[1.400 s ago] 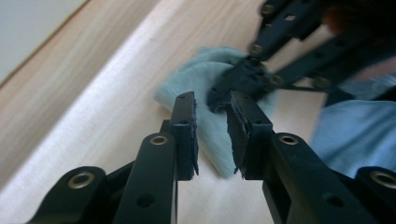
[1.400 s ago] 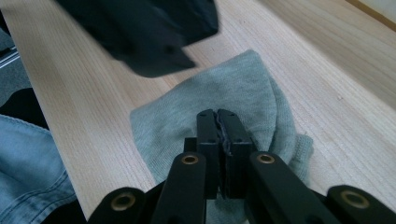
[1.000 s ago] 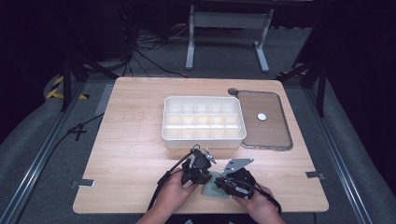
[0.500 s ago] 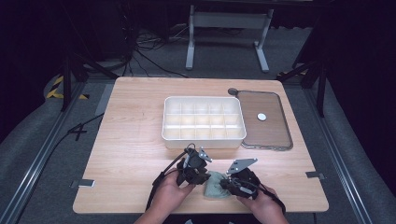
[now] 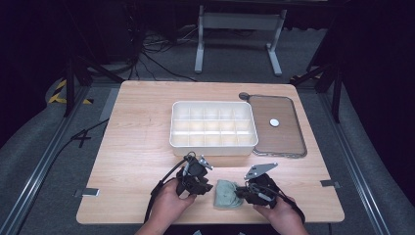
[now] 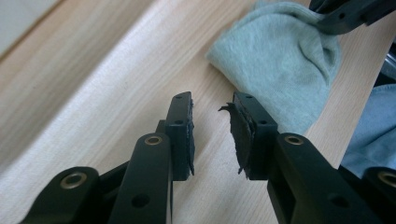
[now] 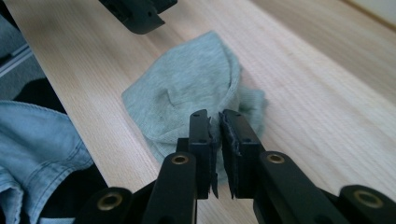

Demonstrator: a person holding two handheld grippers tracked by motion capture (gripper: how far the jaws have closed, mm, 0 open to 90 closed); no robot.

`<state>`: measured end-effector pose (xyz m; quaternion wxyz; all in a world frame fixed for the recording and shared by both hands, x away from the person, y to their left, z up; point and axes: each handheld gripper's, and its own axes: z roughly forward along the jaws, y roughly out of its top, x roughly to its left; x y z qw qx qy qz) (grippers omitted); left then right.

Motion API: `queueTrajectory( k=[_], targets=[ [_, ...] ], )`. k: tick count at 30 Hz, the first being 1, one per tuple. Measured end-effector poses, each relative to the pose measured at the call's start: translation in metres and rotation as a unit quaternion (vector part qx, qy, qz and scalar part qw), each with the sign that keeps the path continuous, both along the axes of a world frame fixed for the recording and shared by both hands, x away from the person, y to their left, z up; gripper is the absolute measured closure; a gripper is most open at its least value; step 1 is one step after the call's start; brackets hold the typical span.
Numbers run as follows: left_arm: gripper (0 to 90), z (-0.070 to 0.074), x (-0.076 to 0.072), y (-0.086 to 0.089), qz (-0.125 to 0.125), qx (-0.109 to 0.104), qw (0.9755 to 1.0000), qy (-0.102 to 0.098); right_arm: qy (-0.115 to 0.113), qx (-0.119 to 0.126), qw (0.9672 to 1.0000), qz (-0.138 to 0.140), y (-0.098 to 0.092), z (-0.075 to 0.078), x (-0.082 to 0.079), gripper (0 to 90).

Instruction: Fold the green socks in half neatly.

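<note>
A small grey-green cloth (image 5: 225, 195) lies bunched on the wooden table near its front edge. My right gripper (image 5: 240, 193) comes at it from the right, and the right gripper view has the jaws (image 7: 217, 120) shut on the cloth's (image 7: 187, 88) near hem. My left gripper (image 5: 207, 187) sits just left of the cloth. Its jaws (image 6: 212, 106) stand open over bare wood with nothing between them. The cloth (image 6: 280, 60) lies ahead of them, with the right gripper (image 6: 348, 14) on its far edge.
A white tray with several compartments (image 5: 213, 145) stands mid-table behind the grippers. A brown-tinted lid (image 5: 288, 142) with a white disc (image 5: 274, 123) lies to its right. Blue denim (image 7: 37, 140) shows past the table's front edge.
My left gripper has drifted left, away from the cloth, so more of the cloth shows. The right gripper has stayed on the cloth.
</note>
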<state>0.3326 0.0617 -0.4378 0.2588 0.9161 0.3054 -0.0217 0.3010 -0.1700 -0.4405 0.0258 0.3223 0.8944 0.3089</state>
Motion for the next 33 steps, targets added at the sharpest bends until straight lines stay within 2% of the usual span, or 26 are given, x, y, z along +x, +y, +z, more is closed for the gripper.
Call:
queueTrajectory(
  k=[2,3,7,12,13,15,19,21,22,27,30,33],
  targets=[
    [70.7,0.0,0.0,0.0,-0.004,0.006,1.0,0.003,-0.004,-0.007,1.0,0.005,0.003,-0.002,-0.001,81.7],
    [70.9,0.0,0.0,0.001,-0.002,0.009,1.0,0.001,-0.004,-0.021,0.9997,0.015,0.012,-0.008,-0.002,80.8],
    [71.9,-0.001,0.001,0.005,0.004,0.003,0.9999,0.009,-0.015,-0.022,0.9994,0.02,0.015,-0.011,-0.003,80.6],
    [73.9,-0.005,-0.002,0.001,-0.003,0.016,0.9998,0.015,-0.024,-0.021,0.9992,0.023,0.018,-0.013,-0.001,80.8],
    [74.2,-0.005,-0.002,0.0,-0.009,0.024,0.9995,0.018,-0.026,-0.021,0.9992,0.024,0.018,-0.014,0.0,80.8],
    [74.8,-0.007,-0.003,-0.002,-0.017,0.022,0.9994,0.021,-0.027,-0.022,0.9991,0.024,0.019,-0.014,0.0,80.8],
    [75.8,-0.007,-0.006,-0.008,-0.037,0.038,0.998,0.035,-0.032,-0.025,0.9989,0.021,0.02,-0.014,-0.002,80.9],
    [76.3,-0.008,-0.007,-0.011,-0.05,0.042,0.9972,0.035,-0.034,-0.029,0.9988,0.021,0.021,-0.013,-0.003,81.0],
    [76.2,-0.008,-0.008,-0.012,-0.049,0.044,0.9971,0.038,-0.034,-0.03,0.9988,0.019,0.021,-0.012,-0.003,81.1],
    [73.9,-0.007,-0.009,-0.015,-0.057,0.031,0.9974,0.031,-0.028,-0.023,0.9992,0.015,0.021,-0.012,-0.003,81.0],
    [73.0,-0.005,-0.01,-0.016,-0.064,0.021,0.9975,0.023,-0.018,-0.017,0.9995,0.018,0.022,-0.011,-0.003,81.7],
    [72.1,-0.001,-0.012,-0.018,-0.075,0.017,0.997,0.01,-0.015,-0.016,0.9995,0.024,0.026,-0.011,-0.006,82.2]
  ],
)
